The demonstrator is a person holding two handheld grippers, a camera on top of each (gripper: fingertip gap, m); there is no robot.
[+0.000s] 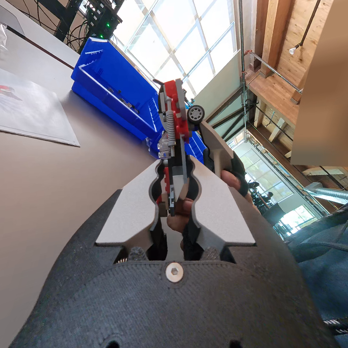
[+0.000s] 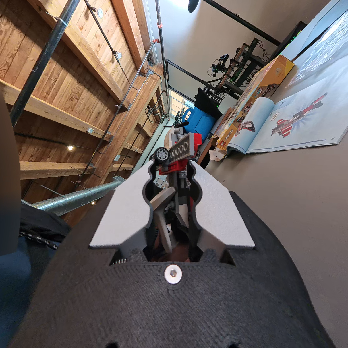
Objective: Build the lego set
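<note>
My left gripper [image 1: 174,162] is shut on a red, grey and black lego model [image 1: 174,116] and holds it in the air above the table. The model has a grey spring part and clear bricks on its left side. My right gripper [image 2: 171,163] is shut on a small red piece with a grey wheel [image 2: 162,154] and holds it against the model's grey plate [image 2: 180,148]. In the left wrist view the wheel [image 1: 195,114] sits at the tip of the right gripper's finger [image 1: 214,143]. One left gripper finger [image 2: 162,203] shows between the right fingers.
Blue parts bins [image 1: 113,94] stand at the table's far edge. An instruction sheet [image 1: 37,113] lies on the grey table [image 1: 56,188]. The open booklet [image 2: 282,128] and the lego box [image 2: 254,105] lie on the table. A person's hand [image 1: 231,180] grips the right gripper. Left and right tips are no more than a few centimetres apart.
</note>
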